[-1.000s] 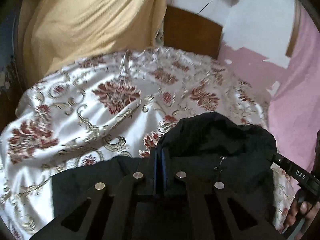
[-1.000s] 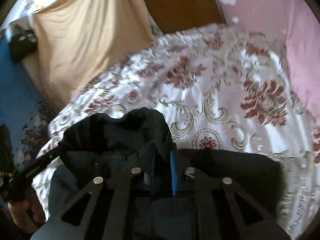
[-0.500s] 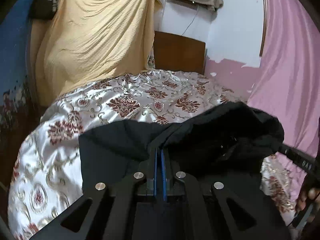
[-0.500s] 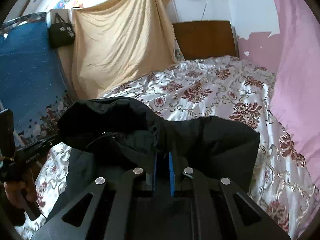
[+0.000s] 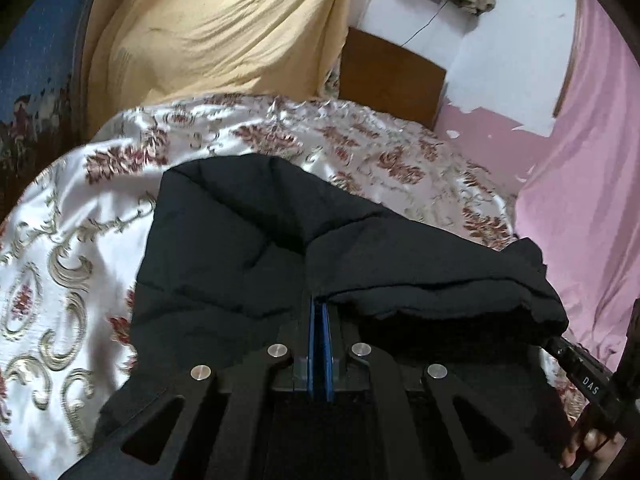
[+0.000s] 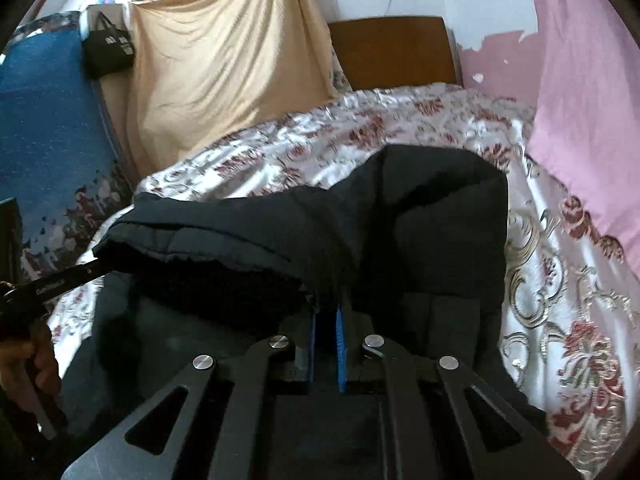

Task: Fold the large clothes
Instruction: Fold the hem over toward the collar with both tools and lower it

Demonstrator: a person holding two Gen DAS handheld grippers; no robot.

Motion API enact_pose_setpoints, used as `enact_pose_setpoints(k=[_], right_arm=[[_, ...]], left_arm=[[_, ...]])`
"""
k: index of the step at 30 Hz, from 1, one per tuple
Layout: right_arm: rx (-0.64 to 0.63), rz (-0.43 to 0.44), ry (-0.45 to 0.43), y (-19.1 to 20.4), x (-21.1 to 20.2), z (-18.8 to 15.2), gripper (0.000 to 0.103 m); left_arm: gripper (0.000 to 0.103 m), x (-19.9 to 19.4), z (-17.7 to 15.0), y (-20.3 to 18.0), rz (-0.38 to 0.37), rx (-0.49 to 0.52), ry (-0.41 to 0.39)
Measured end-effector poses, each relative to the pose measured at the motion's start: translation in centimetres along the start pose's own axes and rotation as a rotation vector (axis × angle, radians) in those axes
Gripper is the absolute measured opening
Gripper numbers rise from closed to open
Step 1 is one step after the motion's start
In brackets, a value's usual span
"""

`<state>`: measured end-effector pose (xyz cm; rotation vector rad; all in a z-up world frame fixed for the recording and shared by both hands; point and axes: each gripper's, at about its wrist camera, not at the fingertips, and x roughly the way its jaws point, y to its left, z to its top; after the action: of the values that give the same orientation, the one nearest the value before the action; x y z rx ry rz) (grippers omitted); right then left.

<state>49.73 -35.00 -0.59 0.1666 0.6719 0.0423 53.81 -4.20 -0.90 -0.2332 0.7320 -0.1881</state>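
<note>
Black quilted fabric of the jacket [image 5: 248,248] was pinched in both claws: the left gripper [image 5: 319,312] nearly closed on an edge, the right gripper [image 6: 329,312] clamped on thicker folds, probably so a fold could be carried. Beyond the jacket lay the floral bedspread [image 5: 80,208], then the wooden headboard [image 6: 392,52].

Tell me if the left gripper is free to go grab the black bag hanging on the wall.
Probably not. The left gripper is shut on the jacket, and the bag hangs far off beyond the bed; it would have to let go first.
</note>
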Motion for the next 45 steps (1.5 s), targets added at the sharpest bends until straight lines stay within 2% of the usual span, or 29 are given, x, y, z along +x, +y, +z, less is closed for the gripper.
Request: enact_pose_setpoints(k=[4,8,13,16,17,18,19,20,21,23,24,25,27,29,31,33,36,38,40,41,43,45], right_arm=[[0.021,-0.021,0.043,-0.7,3.3,-0.9,0.006],[0.041,-0.016,0.067,-1.1,5.2,-1.6,0.005],[0.044,0.018,0.055,-0.9,2.8,-1.0,0.008],[0.026,0.011,0.005,-0.4,0.0,0.2,0.009],[0.016,0.007,-0.011,-0.2,-0.7,0.8,0.012],[0.005,0.009,-0.033,0.0,-1.3,1.6,0.021],[0.000,0.021,-0.047,0.3,-1.4,2.4,0.038],[-0.003,0.037,-0.060,0.6,-1.1,3.4,0.044],[-0.003,0.048,-0.061,1.0,-0.5,4.3,0.045],[-0.013,0.086,-0.026,1.8,1.7,5.7,0.045],[-0.019,0.101,0.014,2.3,3.6,6.3,0.042],[-0.024,0.108,0.040,2.6,4.8,6.5,0.030],[-0.053,0.095,0.100,3.4,7.1,6.1,0.017],[-0.074,0.076,0.123,3.7,8.2,5.2,0.017],[-0.076,0.082,0.115,3.5,8.5,4.4,0.017],[-0.057,0.099,0.111,3.0,8.7,3.9,0.016],[-0.047,0.113,0.104,2.7,8.9,3.2,0.016],[-0.056,0.116,0.095,2.8,8.8,2.8,0.016],[-0.072,0.123,0.091,2.6,8.7,2.8,0.016],[-0.082,0.127,0.095,2.6,8.6,2.7,0.016],[-0.103,0.146,0.115,2.2,8.4,2.8,0.017],[-0.126,0.162,0.151,1.7,8.6,3.0,0.016]], left_arm=[[0.004,2.8,-0.9,0.6,0.018,-0.013,0.039],[0.004,3.7,-1.3,0.5,0.019,0.000,0.040],[0.004,3.5,-1.1,0.6,0.022,0.021,0.033],[0.004,3.4,-1.2,0.5,0.020,0.029,0.029],[0.004,3.4,-1.2,0.4,0.021,0.029,0.031],[0.004,3.3,-1.2,0.3,0.020,0.028,0.032],[0.004,3.3,-1.1,0.2,0.022,0.030,0.034],[0.004,3.4,-1.1,0.4,0.022,0.031,0.033],[0.004,3.4,-1.0,0.4,0.022,0.037,0.035],[0.004,3.3,-0.8,0.3,0.021,0.052,0.039],[0.004,3.3,-0.7,0.2,0.019,0.064,0.042],[0.004,3.2,-0.4,0.2,0.017,0.074,0.047],[0.006,2.8,0.0,0.2,-0.016,0.094,0.056],[0.008,1.6,0.5,0.4,-0.044,0.112,0.037],[0.017,-0.1,1.1,0.9,-0.056,0.107,-0.017],[0.026,-1.5,1.9,1.4,-0.110,0.082,-0.071],[0.030,-1.7,3.3,0.3,-0.165,0.072,-0.106],[0.030,-0.3,4.2,-1.2,-0.179,0.090,-0.076],[0.030,2.6,4.6,-2.9,-0.193,0.130,0.030],[0.030,4.6,4.6,-3.8,-0.169,0.167,0.115],[0.030,7.2,3.9,-4.8,-0.120,0.257,0.206],[0.022,8.2,3.5,-5.4,-0.085,0.336,0.224]])
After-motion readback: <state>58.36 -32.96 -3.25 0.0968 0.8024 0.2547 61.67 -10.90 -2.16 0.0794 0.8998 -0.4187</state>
